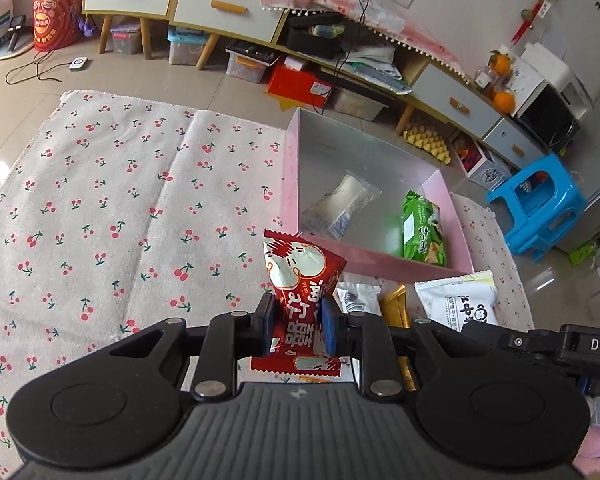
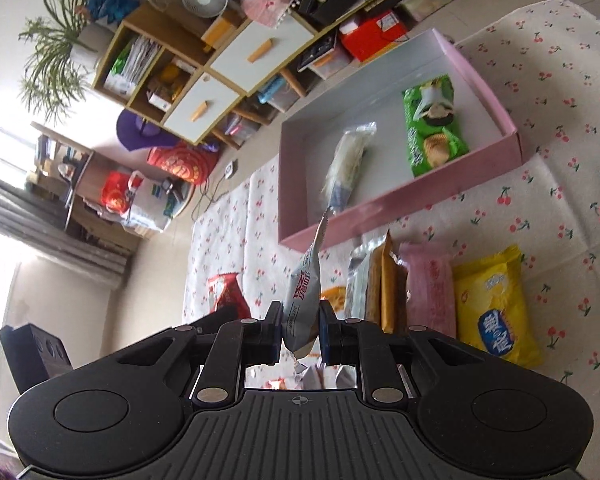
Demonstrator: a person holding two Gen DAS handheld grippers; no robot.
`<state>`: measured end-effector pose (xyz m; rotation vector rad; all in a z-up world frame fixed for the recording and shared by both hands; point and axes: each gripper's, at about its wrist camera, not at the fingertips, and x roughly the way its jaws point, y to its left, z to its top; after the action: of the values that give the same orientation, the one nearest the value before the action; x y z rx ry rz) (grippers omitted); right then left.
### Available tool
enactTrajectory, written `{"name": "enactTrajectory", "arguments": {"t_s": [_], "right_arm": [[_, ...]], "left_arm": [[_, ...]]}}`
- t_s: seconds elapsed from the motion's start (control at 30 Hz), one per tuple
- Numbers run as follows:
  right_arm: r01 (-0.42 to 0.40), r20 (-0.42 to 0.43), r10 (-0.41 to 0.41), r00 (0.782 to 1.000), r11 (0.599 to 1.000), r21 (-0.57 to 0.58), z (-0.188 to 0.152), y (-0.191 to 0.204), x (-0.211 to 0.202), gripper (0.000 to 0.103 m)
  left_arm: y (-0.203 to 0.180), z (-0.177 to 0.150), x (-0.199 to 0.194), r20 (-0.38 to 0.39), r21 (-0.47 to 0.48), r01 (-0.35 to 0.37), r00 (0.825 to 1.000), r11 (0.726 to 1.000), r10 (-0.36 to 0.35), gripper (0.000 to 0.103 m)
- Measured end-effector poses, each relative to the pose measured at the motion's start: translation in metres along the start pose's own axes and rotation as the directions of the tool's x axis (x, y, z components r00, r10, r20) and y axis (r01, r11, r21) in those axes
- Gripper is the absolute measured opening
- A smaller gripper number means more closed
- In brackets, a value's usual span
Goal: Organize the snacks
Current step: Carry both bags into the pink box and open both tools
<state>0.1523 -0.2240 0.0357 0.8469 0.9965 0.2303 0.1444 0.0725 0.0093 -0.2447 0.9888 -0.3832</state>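
My left tool (image 1: 298,322) pinches the red snack packet (image 1: 300,276), my right tool (image 2: 299,330) the grey packet (image 2: 305,292) by its edge, both short of the pink box (image 1: 380,258) on the cherry cloth (image 1: 120,200). Risk: the thin grey grip slips, or packets clip the near wall.

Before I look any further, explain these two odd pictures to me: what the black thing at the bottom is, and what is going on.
Each picture comes from a camera mounted on a hand-held gripper that a person carries, one per hand. The left hand-held gripper pinches a red snack packet. The right hand-held gripper pinches a silver packet. Ahead, on a cherry-print cloth, sits a pink box already holding a green chip bag and a clear wrapped snack. More packets, including a yellow bag, lie beside it.
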Motion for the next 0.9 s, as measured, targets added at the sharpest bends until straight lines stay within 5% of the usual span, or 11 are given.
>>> {"name": "enactTrajectory", "arguments": {"t_s": [0.3, 0.63, 0.9], "right_arm": [[-0.015, 0.110, 0.007, 0.994, 0.997, 0.075, 0.043, -0.028, 0.011, 0.017], [-0.092, 0.196, 0.066, 0.978, 0.988, 0.127, 0.067, -0.048, 0.025, 0.017], [-0.051, 0.194, 0.021, 0.981, 0.988, 0.147, 0.074, -0.068, 0.039, 0.018]], "left_arm": [[-0.025, 0.026, 0.030, 0.014, 0.006, -0.004, 1.000, 1.000, 0.004, 0.022], [-0.051, 0.063, 0.075, 0.013, 0.095, -0.109, 0.994, 0.989, 0.108, 0.022], [-0.069, 0.074, 0.104, 0.058, 0.258, -0.279, 0.960, 0.925, 0.273, 0.022]]}}
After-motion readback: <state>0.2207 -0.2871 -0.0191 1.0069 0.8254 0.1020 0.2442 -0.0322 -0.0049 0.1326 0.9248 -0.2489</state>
